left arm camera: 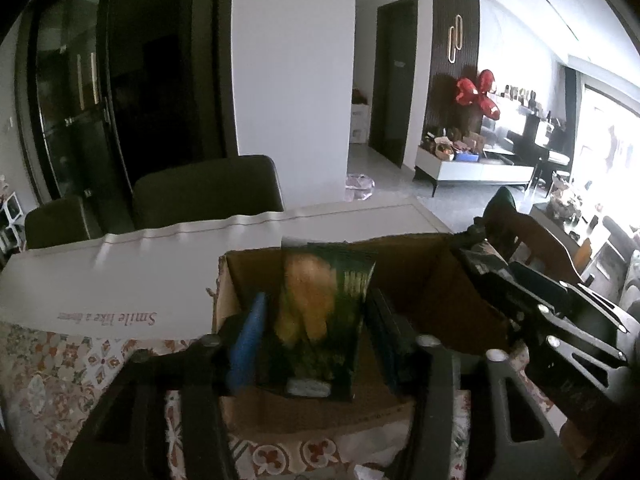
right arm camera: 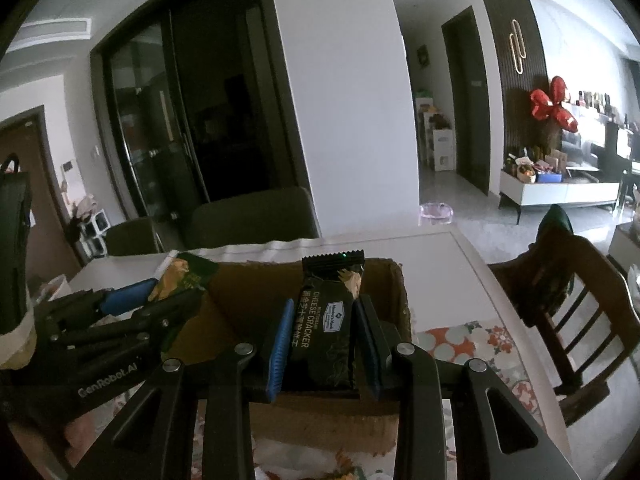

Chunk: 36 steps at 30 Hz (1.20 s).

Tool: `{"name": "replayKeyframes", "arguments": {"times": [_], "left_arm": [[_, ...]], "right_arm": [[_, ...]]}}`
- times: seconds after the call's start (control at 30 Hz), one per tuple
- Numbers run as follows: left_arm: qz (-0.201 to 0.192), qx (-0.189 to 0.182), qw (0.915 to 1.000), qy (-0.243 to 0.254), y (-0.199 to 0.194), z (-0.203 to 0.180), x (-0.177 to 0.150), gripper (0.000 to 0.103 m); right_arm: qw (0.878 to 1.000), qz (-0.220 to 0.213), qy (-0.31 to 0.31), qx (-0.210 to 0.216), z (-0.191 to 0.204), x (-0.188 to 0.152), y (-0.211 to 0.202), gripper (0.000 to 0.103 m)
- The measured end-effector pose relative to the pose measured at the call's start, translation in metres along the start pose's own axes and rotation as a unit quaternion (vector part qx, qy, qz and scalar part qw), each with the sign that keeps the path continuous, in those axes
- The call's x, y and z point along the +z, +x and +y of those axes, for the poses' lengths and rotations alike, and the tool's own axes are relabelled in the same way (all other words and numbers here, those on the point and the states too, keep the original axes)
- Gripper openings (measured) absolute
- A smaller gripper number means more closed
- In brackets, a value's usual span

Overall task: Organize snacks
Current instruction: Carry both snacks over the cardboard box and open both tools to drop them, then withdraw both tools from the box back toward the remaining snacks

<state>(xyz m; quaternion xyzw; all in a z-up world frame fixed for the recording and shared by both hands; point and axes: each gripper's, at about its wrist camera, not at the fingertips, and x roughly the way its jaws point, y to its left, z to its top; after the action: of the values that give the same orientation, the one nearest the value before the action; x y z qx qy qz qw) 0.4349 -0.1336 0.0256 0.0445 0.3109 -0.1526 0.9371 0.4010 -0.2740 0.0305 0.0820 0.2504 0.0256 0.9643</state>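
Right hand-held gripper [right arm camera: 324,344] clamps cracker packet [right arm camera: 328,332]; packet's base hidden.

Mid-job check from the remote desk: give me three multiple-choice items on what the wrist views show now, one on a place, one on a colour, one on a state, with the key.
1. Where is the cardboard box?
A. on the floor
B. on the table, ahead of both grippers
C. on the wooden chair

2. What colour are the pads on the right gripper?
A. blue
B. red
C. white

3. What is between the right gripper's fingers?
A. nothing
B. a can
C. a dark cheese cracker packet

Key: 1 B, the box stands on the patterned tablecloth before the fingers. 2 A, a blue pad shows beside the packet. 3 C, both pads press the packet, label readable.
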Motion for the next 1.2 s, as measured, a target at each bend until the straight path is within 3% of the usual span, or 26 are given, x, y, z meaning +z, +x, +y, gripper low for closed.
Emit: {"name": "replayKeyframes", "arguments": {"times": [0.03,0.13,0.17,0.27,0.8,1.2], "left_arm": [[-0.004,0.004,1.0,-0.002,0.0,0.001,0.001,0.074],[-0.013,0.011,0.9998,-0.009,-0.006,0.007,0.0,0.077],[-0.013,0.013,0.9998,-0.01,-0.008,0.007,0.0,0.079],[-0.023,0.018,0.9996,-0.001,-0.019,0.008,-0.005,0.08],[-0.07,0.011,0.9974,0.009,-0.119,0.01,-0.044,0.082],[-0.087,0.052,0.9947,0.014,-0.169,0.02,-0.094,0.082]], "right_arm": [[1.0,0.001,0.0,-0.002,0.0,0.0,0.002,0.037],[1.0,-0.005,0.001,-0.024,-0.001,-0.001,0.0,0.059],[0.999,-0.01,0.002,-0.03,0.0,-0.002,-0.004,0.061],[0.999,-0.015,0.003,-0.042,-0.001,-0.002,-0.011,0.061],[0.999,-0.026,0.011,-0.019,0.021,-0.027,-0.086,0.061],[1.0,-0.024,0.005,-0.012,0.045,-0.067,-0.124,0.061]]}}
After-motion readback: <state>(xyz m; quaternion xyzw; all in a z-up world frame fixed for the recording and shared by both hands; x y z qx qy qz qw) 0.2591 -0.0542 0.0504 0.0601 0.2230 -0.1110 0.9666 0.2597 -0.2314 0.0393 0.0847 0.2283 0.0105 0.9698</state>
